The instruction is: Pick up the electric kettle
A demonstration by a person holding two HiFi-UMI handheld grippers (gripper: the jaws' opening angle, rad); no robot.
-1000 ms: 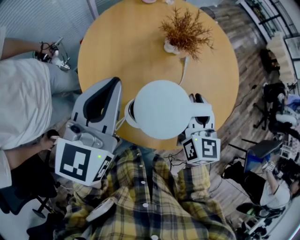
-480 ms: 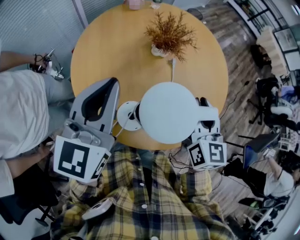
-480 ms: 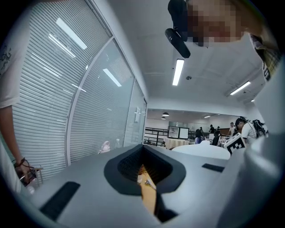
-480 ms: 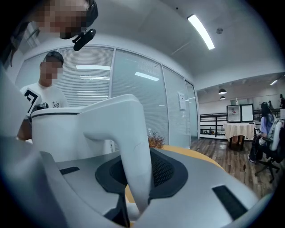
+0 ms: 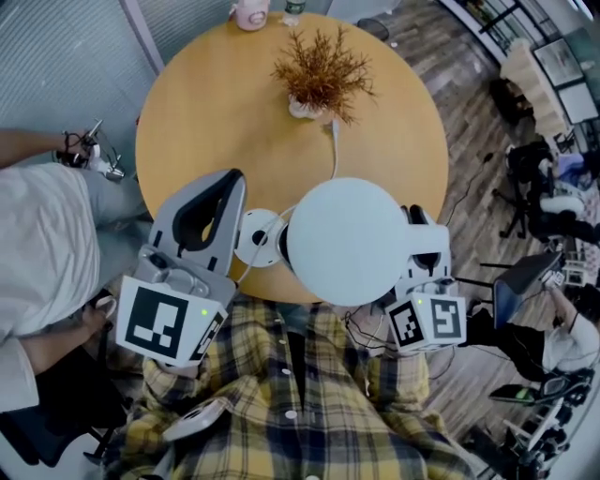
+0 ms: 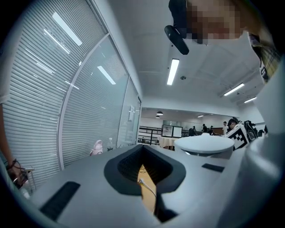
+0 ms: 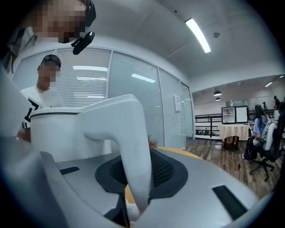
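In the head view the electric kettle [image 5: 352, 242], seen from above as a plain white disc, hangs over the near edge of the round wooden surface [image 5: 216, 103]. It is carried by its handle in the right hand-held gripper [image 5: 422, 230]. Its round base [image 5: 256, 237] lies uncovered just to the left, so the kettle is judged to be off the base and in the air. The base's cord [image 5: 335, 150] runs back past a vase of dried sprigs [image 5: 322, 67]. The left hand-held gripper [image 5: 220, 192] is just beside the base, touching nothing, probably kept clear so that the lift stays a one-handed job. A pink cup-like item [image 5: 249, 12] and a bottle [image 5: 293, 7] stand at the far rim, well away from the work. The left gripper view shows that gripper's jaws drawn together on nothing. Only a thin slit between them shows the wood and a strand of wire below, and the kettle's lid sits off to the right at about the same height. The right gripper view shows the white handle [image 7: 133, 147] running down through the dark ribbed pads, which are closed on it from both sides. The grip sits low on the handle, so the body [image 7: 58, 133] hangs upright beside the jaws and does not tip. No brand or label can be read on the kettle or base. The only print is the black-and-white square markers on the gripper cubes.
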